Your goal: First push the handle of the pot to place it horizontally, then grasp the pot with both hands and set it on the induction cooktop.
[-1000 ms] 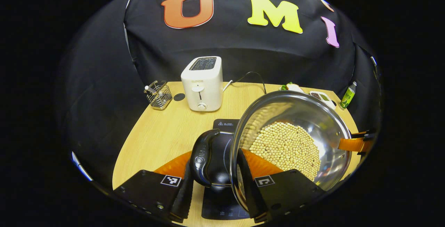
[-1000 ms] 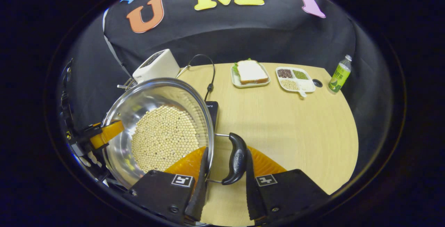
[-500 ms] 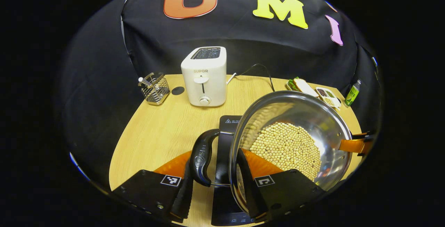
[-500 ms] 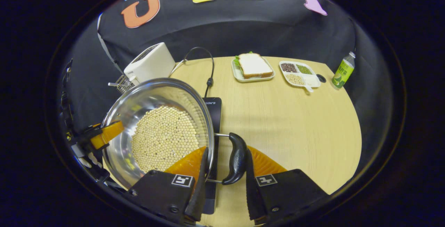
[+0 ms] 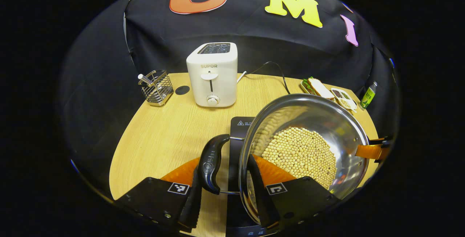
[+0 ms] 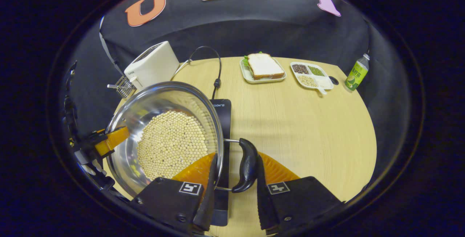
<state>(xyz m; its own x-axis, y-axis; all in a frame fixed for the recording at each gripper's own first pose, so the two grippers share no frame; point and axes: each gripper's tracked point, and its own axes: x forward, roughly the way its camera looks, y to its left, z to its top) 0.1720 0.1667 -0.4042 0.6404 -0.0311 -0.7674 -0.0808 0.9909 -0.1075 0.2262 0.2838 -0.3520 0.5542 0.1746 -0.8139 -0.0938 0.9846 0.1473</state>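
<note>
Two grippers grip the pot (image 5: 308,146): left gripper (image 5: 225,202) and right gripper (image 6: 234,200) each clamped across a side handle and rim, pot held above the induction cooktop (image 6: 222,121).

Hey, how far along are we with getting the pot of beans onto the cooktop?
Done: both side handles stick out sideways, and each gripper spans one, one finger inside the pot wall, one outside its handle. In hand: the left gripper and right gripper carry the pot over the black induction cooktop; whether its base touches yet can't be judged. Left: lower it flat onto the cooktop, then open the jaws.
</note>
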